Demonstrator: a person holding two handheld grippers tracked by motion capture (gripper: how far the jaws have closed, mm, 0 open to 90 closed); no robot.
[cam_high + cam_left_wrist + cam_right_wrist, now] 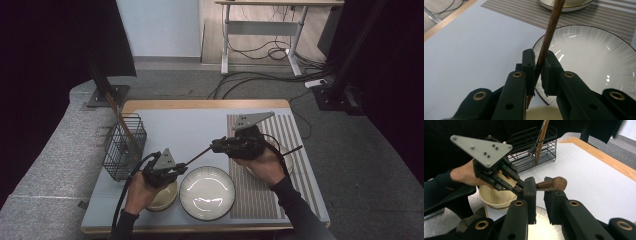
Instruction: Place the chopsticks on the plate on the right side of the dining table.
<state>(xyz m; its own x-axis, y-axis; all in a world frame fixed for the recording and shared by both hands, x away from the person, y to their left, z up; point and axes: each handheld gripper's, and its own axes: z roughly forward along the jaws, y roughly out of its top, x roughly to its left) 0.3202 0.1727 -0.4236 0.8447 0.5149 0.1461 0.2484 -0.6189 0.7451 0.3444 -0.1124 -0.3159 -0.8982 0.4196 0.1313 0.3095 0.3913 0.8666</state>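
A dark brown wooden stick (199,155) hangs slanted above the table, held between both grippers. My left gripper (184,167) is shut on its lower end; in the left gripper view the stick (550,27) rises from between the closed jaws of that gripper (539,62) over the white plate. My right gripper (214,146) points left and grips the upper end. In the right gripper view the stick's rounded end (554,183) sticks out past the jaws of the right gripper (539,186), and the left gripper (519,185) holds it just beyond.
A white plate (207,192) lies at the front between my hands, with a cream bowl (162,197) under my left hand. A black wire basket (124,147) with wooden utensils stands at the left. A striped placemat (292,175) with another dish (565,6) covers the right.
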